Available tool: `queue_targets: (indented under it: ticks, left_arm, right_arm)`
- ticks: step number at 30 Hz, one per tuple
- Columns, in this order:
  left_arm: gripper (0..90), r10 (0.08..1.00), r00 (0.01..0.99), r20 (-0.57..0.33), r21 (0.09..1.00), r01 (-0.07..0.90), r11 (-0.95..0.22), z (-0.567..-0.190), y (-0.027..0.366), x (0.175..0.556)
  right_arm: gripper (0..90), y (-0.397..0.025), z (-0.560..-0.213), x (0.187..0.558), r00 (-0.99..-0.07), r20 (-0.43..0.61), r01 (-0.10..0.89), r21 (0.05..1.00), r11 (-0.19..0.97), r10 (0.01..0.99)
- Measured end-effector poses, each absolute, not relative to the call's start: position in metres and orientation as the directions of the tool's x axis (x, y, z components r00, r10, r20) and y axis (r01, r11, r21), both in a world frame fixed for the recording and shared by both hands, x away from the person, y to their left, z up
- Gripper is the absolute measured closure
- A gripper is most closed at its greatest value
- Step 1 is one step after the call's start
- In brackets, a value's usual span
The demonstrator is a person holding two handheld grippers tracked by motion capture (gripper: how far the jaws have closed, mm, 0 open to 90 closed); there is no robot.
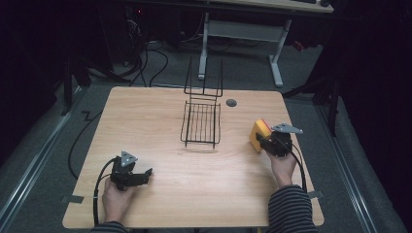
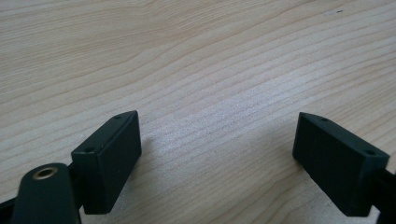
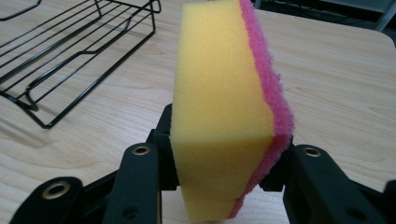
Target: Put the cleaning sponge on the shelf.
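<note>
A person sits at a light wooden table (image 1: pixel 194 194) with a two-jaw gripper in each hand; their forearms come in from the near edge, the right one in a striped sleeve (image 1: pixel 290 208).

The right gripper (image 1: pixel 262 140) is at the right side of the table, near its right edge. Its jaws are closed on a sponge (image 1: pixel 259 134), yellow foam with a pink scouring layer on one face. In the right gripper view the sponge (image 3: pixel 224 116) stands upright on its edge between the two black jaws, pinched at its lower part, yellow side to the left and pink to the right. The foam bulges a little above the grip. From above, it appears held just over the tabletop rather than lying flat.

A black wire rack (image 1: pixel 201 124) sits in the middle of the table, toward the far side, well apart from the sponge and to its left. In the right gripper view the rack (image 3: pixel 70 51) lies beyond the sponge on the upper left.

The left gripper (image 1: pixel 143 174) rests low at the near left part of the table. Its jaws stand wide apart with nothing between them; the left gripper view shows bare wood grain in the gap (image 2: pixel 217 154).
</note>
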State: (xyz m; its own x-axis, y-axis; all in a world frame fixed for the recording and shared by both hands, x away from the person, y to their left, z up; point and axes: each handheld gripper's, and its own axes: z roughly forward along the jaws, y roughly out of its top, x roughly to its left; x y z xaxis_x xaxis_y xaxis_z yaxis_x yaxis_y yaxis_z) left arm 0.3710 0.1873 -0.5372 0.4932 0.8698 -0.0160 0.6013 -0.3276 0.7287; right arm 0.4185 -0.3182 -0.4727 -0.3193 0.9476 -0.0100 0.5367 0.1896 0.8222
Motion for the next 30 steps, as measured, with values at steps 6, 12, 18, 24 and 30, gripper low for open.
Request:
queue_targets:
  ticks: [6, 12, 18, 24, 30]
  left_arm:
    - [15.9, 0.87, 0.493, -0.016, 0.729, 0.601, -0.328, -0.537, 0.187, 0.371]
    - [16.0, 0.87, 0.492, -0.017, 0.73, 0.601, -0.326, -0.537, 0.187, 0.371]
    - [16.1, 0.87, 0.492, -0.016, 0.73, 0.601, -0.326, -0.537, 0.187, 0.371]
    - [16.0, 0.87, 0.492, -0.016, 0.73, 0.601, -0.327, -0.537, 0.187, 0.371]
    - [16.0, 0.87, 0.492, -0.015, 0.73, 0.6, -0.327, -0.537, 0.187, 0.371]
  right_arm:
    - [60.8, -0.312, -0.465, 0.41, -0.348, -0.005, 0.517, 0.833, 0.196, 0.937]
    - [60.8, -0.312, -0.462, 0.41, -0.367, 0.009, 0.505, 0.842, 0.191, 0.93]
    - [60.8, -0.312, -0.457, 0.408, -0.375, 0.023, 0.493, 0.852, 0.179, 0.927]
    - [60.8, -0.313, -0.453, 0.405, -0.379, 0.039, 0.487, 0.858, 0.164, 0.925]
    - [60.8, -0.31, -0.444, 0.402, -0.398, 0.037, 0.478, 0.861, 0.173, 0.917]
